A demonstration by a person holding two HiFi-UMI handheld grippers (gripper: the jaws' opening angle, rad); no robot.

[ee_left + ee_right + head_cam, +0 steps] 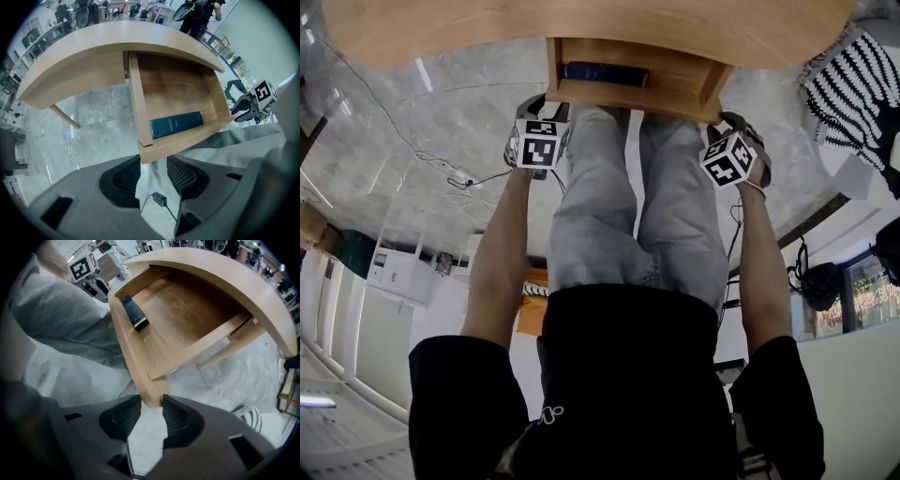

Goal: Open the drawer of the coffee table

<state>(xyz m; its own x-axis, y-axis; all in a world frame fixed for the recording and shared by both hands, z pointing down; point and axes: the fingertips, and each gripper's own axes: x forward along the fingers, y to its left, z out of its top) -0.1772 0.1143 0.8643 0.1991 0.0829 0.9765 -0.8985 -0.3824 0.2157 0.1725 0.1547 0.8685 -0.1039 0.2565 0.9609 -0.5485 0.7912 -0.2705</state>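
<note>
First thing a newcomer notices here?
The drawer of the coffee table stands pulled out toward the person's legs, with a dark blue book lying inside near its front. The left gripper and right gripper sit at its two front corners, jaws apart.

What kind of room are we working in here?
Probably a big open office or showroom: polished marble-look floor, a wooden coffee table with its drawer open, and chairs and people standing far behind.
</note>
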